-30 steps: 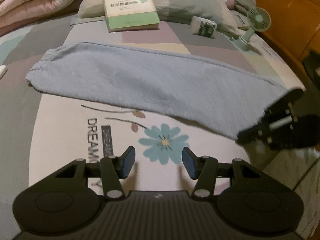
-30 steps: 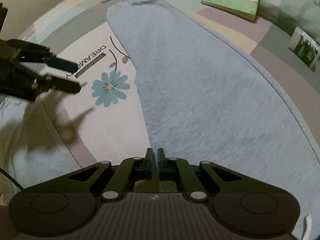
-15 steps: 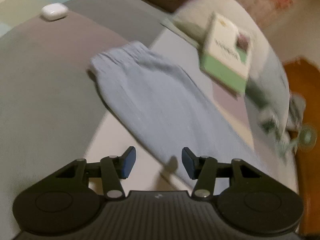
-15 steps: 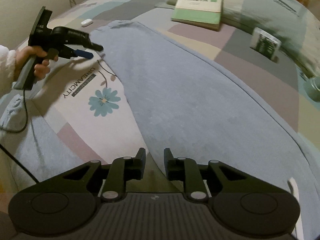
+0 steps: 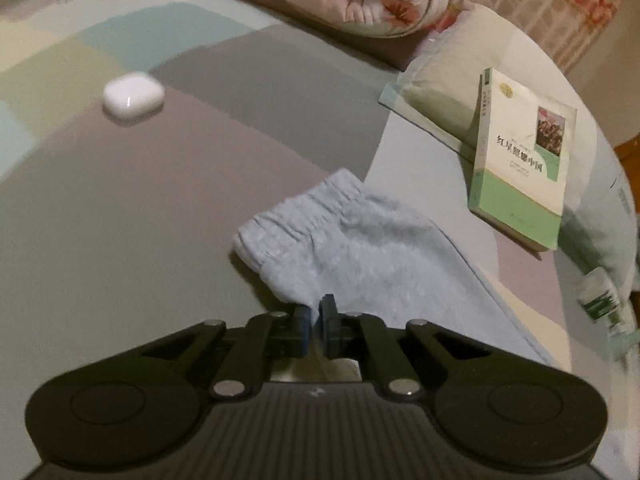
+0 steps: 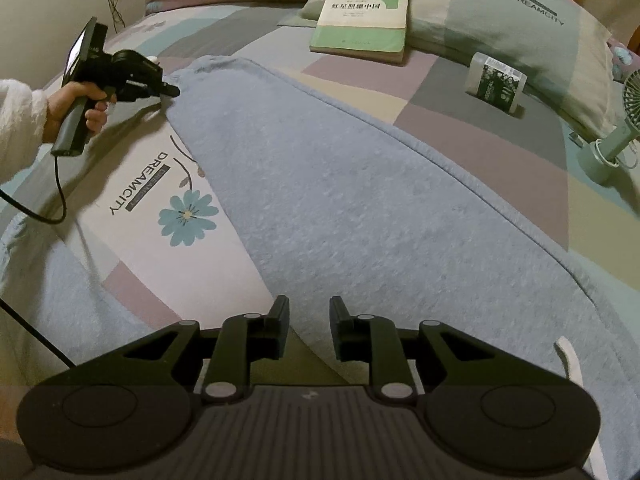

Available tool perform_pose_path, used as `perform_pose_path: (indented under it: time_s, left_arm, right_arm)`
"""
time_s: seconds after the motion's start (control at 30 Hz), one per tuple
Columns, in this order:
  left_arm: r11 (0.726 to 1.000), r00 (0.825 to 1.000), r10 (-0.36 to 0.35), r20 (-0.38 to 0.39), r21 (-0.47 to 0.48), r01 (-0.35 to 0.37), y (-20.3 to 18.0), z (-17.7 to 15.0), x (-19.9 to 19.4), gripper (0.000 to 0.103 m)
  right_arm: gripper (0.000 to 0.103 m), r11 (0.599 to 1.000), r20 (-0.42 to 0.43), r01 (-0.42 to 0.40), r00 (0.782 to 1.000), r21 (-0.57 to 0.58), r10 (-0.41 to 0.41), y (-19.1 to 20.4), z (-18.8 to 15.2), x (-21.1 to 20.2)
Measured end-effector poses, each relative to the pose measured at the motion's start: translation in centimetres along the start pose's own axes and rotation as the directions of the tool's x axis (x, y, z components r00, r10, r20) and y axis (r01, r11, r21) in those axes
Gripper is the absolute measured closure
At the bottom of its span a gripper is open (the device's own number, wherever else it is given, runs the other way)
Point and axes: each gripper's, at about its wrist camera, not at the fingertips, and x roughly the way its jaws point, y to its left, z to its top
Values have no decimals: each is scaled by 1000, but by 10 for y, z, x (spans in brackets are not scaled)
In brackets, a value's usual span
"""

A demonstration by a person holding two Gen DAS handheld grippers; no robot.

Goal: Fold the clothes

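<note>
While the left wrist camera is looking down, the left gripper [image 5: 316,326] is pinching a corner of the blue pants [image 5: 360,256] next to the stretchy leg cuff [image 5: 296,216]. Its fingers have just been closing, and now they are squeezing the cloth between them. The pants are lying flat on the bed sheet [image 5: 140,200]. They are looking soft, floppy and light, so they are probably going to bend and droop when lifted. I think corners and edges are the best places to hold. A book [image 5: 520,160] is showing Chinese words on its cover, and a small white case [image 5: 133,97] is sitting well apart.

Looking from the right wrist camera, the right gripper [image 6: 309,322] is hanging just above the wide end of the pants [image 6: 360,200]. Its fingers have just been opening, and nothing is between them. A hand [image 6: 76,104] is holding the left gripper [image 6: 170,90] at the far cuff. The sheet [image 6: 136,184] is saying DREAMCITY beside a blue flower, and the pillow [image 6: 520,20] is saying it too
</note>
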Motion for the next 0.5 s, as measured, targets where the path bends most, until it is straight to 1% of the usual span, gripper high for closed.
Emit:
perform_pose_path:
  time_s: [0.03, 0.1, 0.13, 0.17, 0.23, 0.27, 0.3, 0.33, 0.4, 0.47, 0.5]
  left_arm:
    - [1000, 1000, -1, 0, 13, 1, 0, 4, -1, 100]
    - [999, 1000, -1, -20, 38, 2, 1, 9, -1, 97]
    - [998, 999, 16, -30, 57, -14, 2, 9, -2, 91]
    - [997, 999, 33, -36, 68, -30, 3, 8, -3, 88]
    - [995, 997, 60, -41, 79, -57, 4, 9, -7, 87]
    - [994, 996, 73, -41, 83, -69, 4, 9, -10, 84]
    - [991, 995, 94, -34, 95, -90, 3, 9, -14, 80]
    - [986, 992, 124, -18, 117, -121, -1, 10, -20, 71]
    - [965, 981, 195, 24, 172, -196, -10, 11, -31, 71]
    - [930, 963, 262, 63, 248, -269, -22, 9, -40, 71]
    - [911, 955, 284, 82, 287, -295, -30, 6, -45, 71]
  right_arm:
    - [77, 1000, -4, 3, 1000, 2, -3, 0, 0, 1]
    - [72, 1000, -14, 9, 1000, 7, -9, 0, -2, 3]
    - [68, 1000, -19, 11, 1000, 9, -11, 0, -3, 4]
    - [67, 1000, -27, 18, 999, 12, -17, 0, -4, 5]
    - [65, 999, -45, 42, 998, 32, -41, 0, -10, 3]
    - [63, 997, -54, 58, 997, 49, -55, -2, -15, 0]
    - [62, 995, -63, 74, 996, 66, -69, -3, -19, -2]
    - [59, 992, -73, 89, 994, 84, -83, -5, -24, -4]
    - [59, 981, -97, 136, 988, 139, -124, -13, -40, -12]
    - [59, 964, -120, 183, 979, 192, -162, -22, -57, -20]
    - [59, 955, -128, 208, 975, 212, -184, -27, -64, -23]
